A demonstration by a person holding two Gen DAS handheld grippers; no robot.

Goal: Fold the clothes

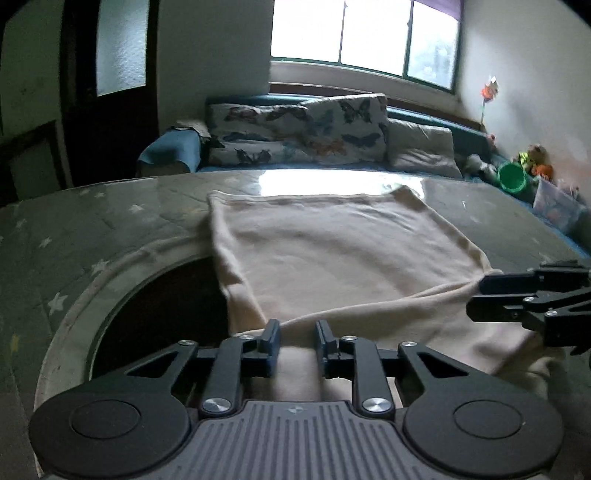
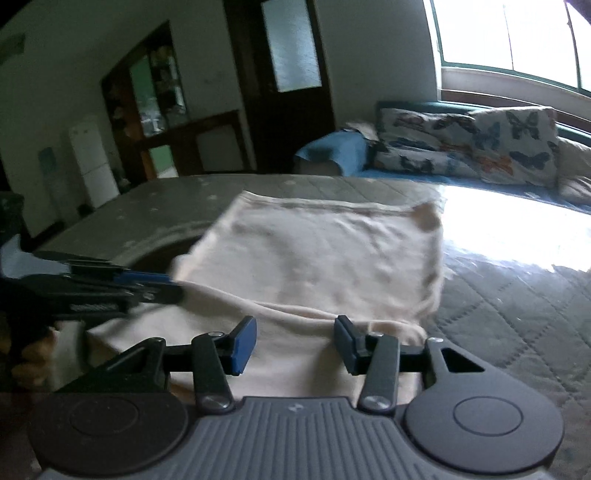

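One cream garment (image 1: 343,258) lies spread on one desk (image 1: 92,229) with a star-patterned cover. Two hand-held grippers are in view: the left hand-held gripper (image 1: 297,341) and the right hand-held gripper (image 2: 293,345). Behind the desk, one sofa (image 1: 173,151) carries two butterfly-print cushions (image 1: 295,133) and one plain pale cushion (image 1: 421,147). One green bucket (image 1: 511,181) sits at the right, one window (image 1: 365,33) has three panes, and one dark door (image 1: 110,74) stands at the left.
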